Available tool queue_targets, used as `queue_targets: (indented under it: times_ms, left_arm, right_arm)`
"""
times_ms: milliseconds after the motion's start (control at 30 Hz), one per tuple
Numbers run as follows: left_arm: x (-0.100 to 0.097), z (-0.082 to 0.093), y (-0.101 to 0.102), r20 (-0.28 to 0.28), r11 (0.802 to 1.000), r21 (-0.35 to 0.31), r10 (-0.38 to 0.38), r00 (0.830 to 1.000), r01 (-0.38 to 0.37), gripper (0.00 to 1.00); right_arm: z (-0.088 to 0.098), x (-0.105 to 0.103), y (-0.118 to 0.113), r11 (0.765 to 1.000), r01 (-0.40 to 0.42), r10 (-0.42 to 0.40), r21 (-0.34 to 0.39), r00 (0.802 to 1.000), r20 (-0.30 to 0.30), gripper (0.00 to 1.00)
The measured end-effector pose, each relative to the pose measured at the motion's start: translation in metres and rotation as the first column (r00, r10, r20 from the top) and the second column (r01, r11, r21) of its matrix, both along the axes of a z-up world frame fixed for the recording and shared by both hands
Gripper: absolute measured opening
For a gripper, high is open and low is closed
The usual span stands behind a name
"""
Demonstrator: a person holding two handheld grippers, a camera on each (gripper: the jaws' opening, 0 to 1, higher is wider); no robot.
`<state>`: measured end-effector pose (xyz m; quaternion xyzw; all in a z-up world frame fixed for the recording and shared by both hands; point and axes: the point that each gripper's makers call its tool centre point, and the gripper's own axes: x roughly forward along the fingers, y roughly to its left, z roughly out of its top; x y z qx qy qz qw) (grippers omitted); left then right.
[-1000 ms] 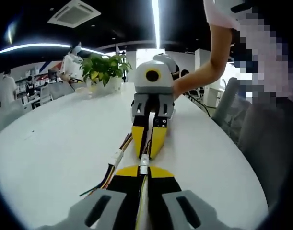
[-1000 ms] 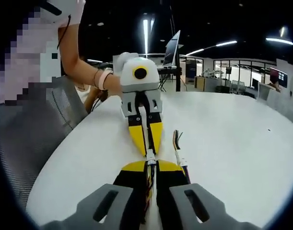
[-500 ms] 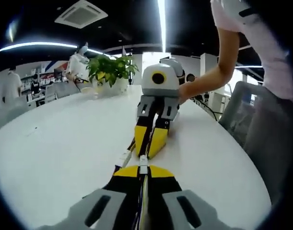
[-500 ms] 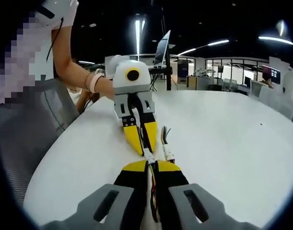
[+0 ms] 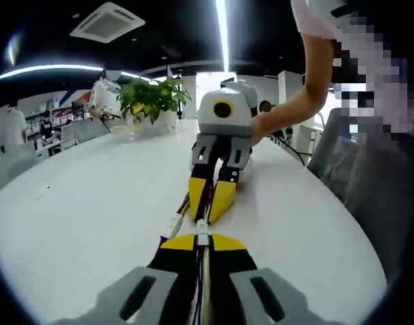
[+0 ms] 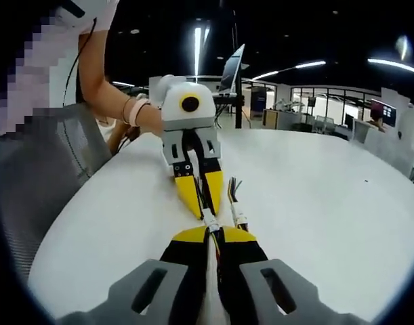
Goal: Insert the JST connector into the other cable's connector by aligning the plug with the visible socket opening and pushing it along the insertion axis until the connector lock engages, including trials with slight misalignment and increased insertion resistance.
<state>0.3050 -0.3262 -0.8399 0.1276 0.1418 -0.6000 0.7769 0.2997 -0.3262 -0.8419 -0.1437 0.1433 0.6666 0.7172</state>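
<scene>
My left gripper [image 5: 202, 238] is shut on a thin cable that runs back between its yellow-tipped jaws. Facing it tip to tip is my right gripper [image 5: 207, 218], also shut on a cable. A small white JST connector [image 5: 202, 230] sits in the narrow gap between the two pairs of tips. From the right gripper view, my right gripper [image 6: 214, 233] meets the left gripper [image 6: 202, 211], with the white connector [image 6: 210, 220] between them. A second white connector [image 6: 239, 218] with coloured wires lies loose on the table beside the jaws; in the left gripper view this loose connector [image 5: 173, 225] lies left of the tips.
Everything rests low over a white oval table [image 5: 78, 203]. A potted plant [image 5: 149, 98] stands at its far end, with people behind it. A person's forearm [image 5: 295, 108] holds the right gripper. A grey mesh chair [image 6: 51, 176] stands beside the table, and an open laptop [image 6: 234, 64] sits further back.
Both cameras have shifted a little. The grippers stay tip to tip, and the white connector between them shows a bit more clearly in the right gripper view than a second ago.
</scene>
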Motion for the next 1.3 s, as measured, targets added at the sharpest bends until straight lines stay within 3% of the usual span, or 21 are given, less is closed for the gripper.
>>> queue_targets:
  times_ms: [333, 667, 800, 1067, 1300]
  left_arm:
    - [-0.0019, 0.001, -0.0019, 0.026, 0.999, 0.036, -0.003, 1.0, 0.002, 0.0]
    - [-0.0001, -0.0011, -0.0005, 0.027, 0.999, 0.05, -0.014, 1.0, 0.013, 0.0]
    - [0.0004, -0.0016, 0.0, 0.028, 0.998, 0.06, -0.021, 0.999, 0.019, 0.0]
    - [0.0017, -0.0027, 0.0019, -0.002, 0.998, 0.058, -0.008, 1.0, 0.009, 0.01]
    - [0.0012, -0.0034, 0.0059, -0.036, 0.997, 0.071, 0.015, 0.999, -0.012, 0.08]
  right_arm:
    - [-0.0003, -0.0004, 0.0019, 1.0, 0.015, -0.015, -0.018, 1.0, 0.01, 0.03]
    - [-0.0039, 0.0005, -0.0008, 0.998, 0.059, -0.059, -0.023, 0.998, -0.038, 0.04]
    - [-0.0048, 0.0016, -0.0008, 0.998, 0.058, -0.059, -0.027, 0.998, -0.026, 0.04]
    - [-0.0059, 0.0021, -0.0016, 0.998, 0.066, -0.066, -0.022, 0.997, -0.04, 0.06]
    - [-0.0055, 0.0051, -0.0051, 0.995, 0.098, -0.099, -0.017, 0.993, -0.07, 0.08]
